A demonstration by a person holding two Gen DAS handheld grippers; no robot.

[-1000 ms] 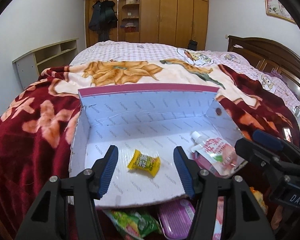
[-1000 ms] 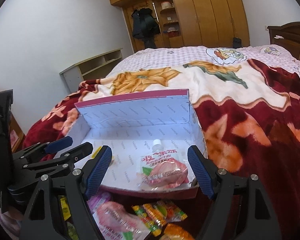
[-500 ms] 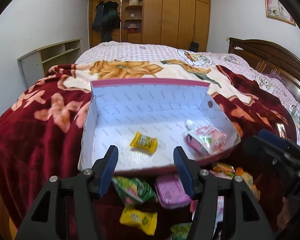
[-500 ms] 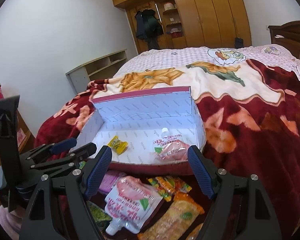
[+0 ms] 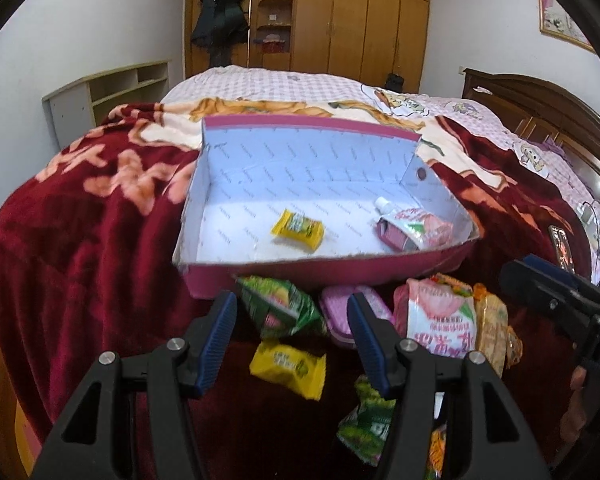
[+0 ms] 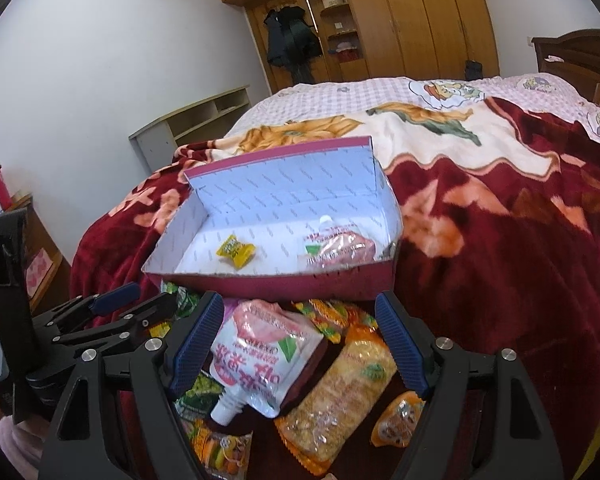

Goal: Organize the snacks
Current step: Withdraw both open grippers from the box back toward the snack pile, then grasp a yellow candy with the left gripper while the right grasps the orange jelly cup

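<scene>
A pink box (image 5: pixel 300 152) with a white lining lies open on the red floral blanket. Inside it are a yellow candy (image 5: pixel 298 229) and a pink spouted pouch (image 5: pixel 414 228). Loose snacks lie in front of the box: a green packet (image 5: pixel 280 308), a pink case (image 5: pixel 340 316), a second yellow candy (image 5: pixel 288 364) and a second pink pouch (image 6: pixel 260 352). My left gripper (image 5: pixel 292 304) hangs open above the green packet and holds nothing. My right gripper (image 6: pixel 300 304) is open wide over the second pouch and a cracker pack (image 6: pixel 348 392), gripping neither. The box (image 6: pixel 284 184) stands just beyond both.
A phone (image 5: pixel 562 248) lies on the blanket to the right of the box. An orange jelly cup (image 6: pixel 398 420) and more packets lie near the bed's front edge. A low shelf unit (image 5: pixel 112 92) stands by the left wall, a wooden headboard (image 5: pixel 540 108) at the right.
Both grippers have drawn back from the box toward the bed's near edge. The box now looks farther off, and the loose snacks in front of it have come into view.
</scene>
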